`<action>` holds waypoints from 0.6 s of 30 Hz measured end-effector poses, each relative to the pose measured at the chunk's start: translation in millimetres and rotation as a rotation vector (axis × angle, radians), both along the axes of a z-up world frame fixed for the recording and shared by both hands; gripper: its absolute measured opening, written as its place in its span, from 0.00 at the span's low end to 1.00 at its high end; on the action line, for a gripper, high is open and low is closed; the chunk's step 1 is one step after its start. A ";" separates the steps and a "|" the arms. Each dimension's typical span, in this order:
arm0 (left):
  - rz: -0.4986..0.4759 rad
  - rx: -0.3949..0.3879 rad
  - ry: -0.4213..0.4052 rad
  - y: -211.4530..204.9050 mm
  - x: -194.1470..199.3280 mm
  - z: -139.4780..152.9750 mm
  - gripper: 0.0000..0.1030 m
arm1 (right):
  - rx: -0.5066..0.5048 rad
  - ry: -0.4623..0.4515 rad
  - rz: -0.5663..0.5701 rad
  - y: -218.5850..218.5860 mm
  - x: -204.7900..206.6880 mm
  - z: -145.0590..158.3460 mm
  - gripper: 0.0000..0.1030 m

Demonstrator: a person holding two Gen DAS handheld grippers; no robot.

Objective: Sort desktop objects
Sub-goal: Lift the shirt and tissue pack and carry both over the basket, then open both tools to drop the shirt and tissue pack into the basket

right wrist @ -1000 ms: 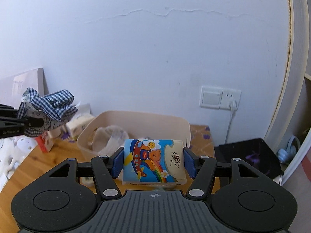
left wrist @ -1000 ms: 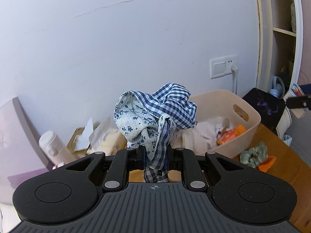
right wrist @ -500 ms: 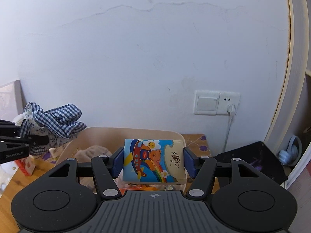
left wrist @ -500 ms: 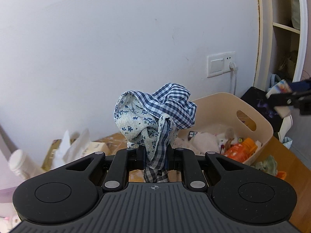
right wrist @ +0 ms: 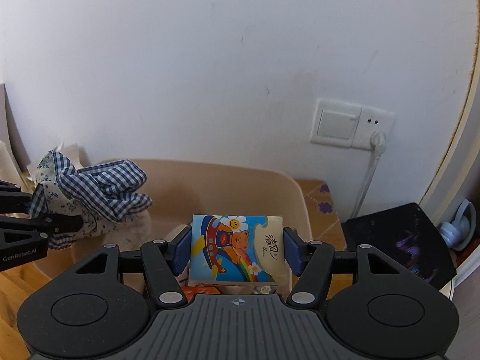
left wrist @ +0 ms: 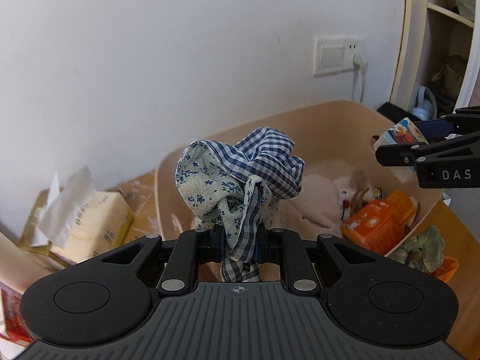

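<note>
My left gripper is shut on a crumpled blue checked and floral cloth, which hangs over the near left part of the beige plastic basket. The same cloth shows at the left of the right wrist view. My right gripper is shut on a colourful pack of tissues with a bear and rainbow print, held above the basket. That pack appears at the right edge of the left wrist view. Inside the basket lie a cream plush toy and an orange bottle.
A yellow tissue box stands left of the basket on the wooden desk. A green scrunchie and an orange item lie right of the basket. A wall socket with a plugged cable, a black pad and shelves are at the right.
Both grippers have moved forward and down towards the basket, which now looms larger under them. The cloth and the tissue pack stay gripped as before.
</note>
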State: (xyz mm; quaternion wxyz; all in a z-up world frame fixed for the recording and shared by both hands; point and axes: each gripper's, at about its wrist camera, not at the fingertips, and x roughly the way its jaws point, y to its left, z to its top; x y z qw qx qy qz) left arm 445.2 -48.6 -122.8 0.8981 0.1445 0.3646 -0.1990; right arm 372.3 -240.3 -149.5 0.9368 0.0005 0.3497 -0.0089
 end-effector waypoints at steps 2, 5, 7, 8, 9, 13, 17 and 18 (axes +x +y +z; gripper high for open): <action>0.003 0.003 0.024 -2.3 3.8 -5.6 0.17 | 0.001 0.022 0.010 0.7 5.3 -5.8 0.58; 0.030 0.004 0.041 -5.1 7.6 -10.6 0.30 | 0.014 0.058 0.023 0.3 12.4 -13.8 0.59; 0.038 -0.007 0.060 -3.7 9.0 -11.1 0.38 | 0.027 0.074 0.021 -1.1 14.9 -17.7 0.66; 0.041 -0.011 0.065 -2.7 8.9 -10.8 0.44 | 0.036 0.079 0.022 -1.9 15.3 -18.8 0.66; 0.046 -0.013 0.067 -1.8 8.7 -10.3 0.52 | 0.042 0.081 0.023 -2.8 16.7 -19.2 0.66; 0.089 0.003 0.038 1.1 5.8 -5.6 0.66 | 0.048 0.081 0.033 -5.2 15.2 -16.6 0.78; 0.095 0.017 0.032 -1.0 0.7 -0.1 0.69 | 0.061 0.058 0.030 -9.6 4.6 -7.4 0.87; 0.095 0.020 0.028 -1.7 -1.6 1.3 0.70 | 0.062 0.053 0.028 -10.9 2.3 -4.3 0.88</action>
